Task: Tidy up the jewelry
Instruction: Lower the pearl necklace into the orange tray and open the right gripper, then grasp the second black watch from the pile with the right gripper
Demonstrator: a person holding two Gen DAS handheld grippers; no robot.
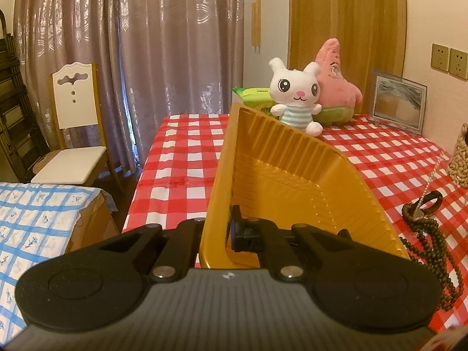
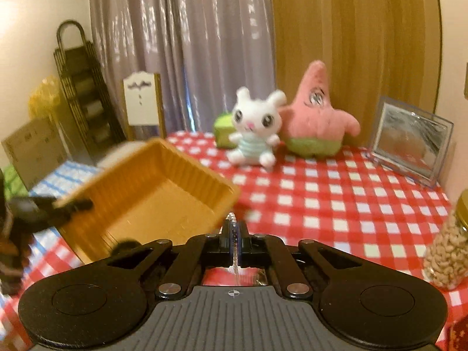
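Note:
A gold plastic tray [image 1: 292,175] is tilted up off the red checked table [image 1: 181,152], with my left gripper [image 1: 218,226] shut on its left wall. In the right wrist view the same tray [image 2: 152,193] hangs at the left, and the left gripper [image 2: 73,204] is clamped to its rim. My right gripper [image 2: 235,234] is shut on a thin silver chain [image 2: 233,219], which sticks up between the pads and hangs down below them, just right of the tray's near corner. In the left wrist view the silver chain [image 1: 428,188] rises from a dark bead necklace [image 1: 430,234] lying on the cloth.
A white rabbit plush [image 2: 254,128], a pink star plush [image 2: 316,117] and a green tissue pack [image 2: 222,131] stand at the back. A clear photo frame [image 2: 409,143] and a jar of nuts [image 2: 450,251] are on the right. A chair [image 1: 76,122] stands left of the table.

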